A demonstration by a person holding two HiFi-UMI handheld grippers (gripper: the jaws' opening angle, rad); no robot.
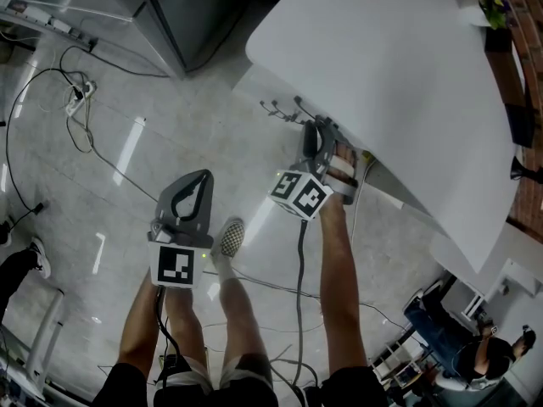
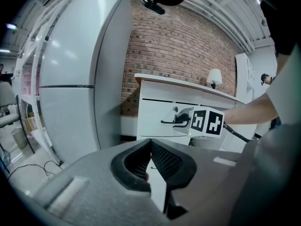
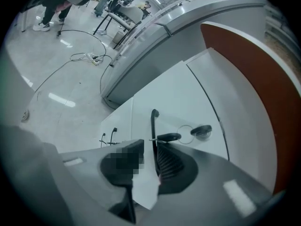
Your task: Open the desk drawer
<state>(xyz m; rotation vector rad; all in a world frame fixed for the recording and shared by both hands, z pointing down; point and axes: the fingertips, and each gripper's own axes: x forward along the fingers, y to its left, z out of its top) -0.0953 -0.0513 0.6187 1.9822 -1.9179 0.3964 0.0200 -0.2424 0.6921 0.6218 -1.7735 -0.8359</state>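
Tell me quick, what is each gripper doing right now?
Left gripper: closed, empty.
Right gripper: fingers closing around the drawer handle, apparently not clamped yet.

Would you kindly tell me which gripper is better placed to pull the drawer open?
Right. The right gripper is at the drawer, its jaws closing with the handle between them. The left gripper hangs away from the drawer, jaws together, empty.

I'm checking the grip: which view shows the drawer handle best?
The right gripper view: the drawer handle stands close up between the right tool's closing jaws. The left gripper view shows it small, side-on; the head view hides it behind that tool.
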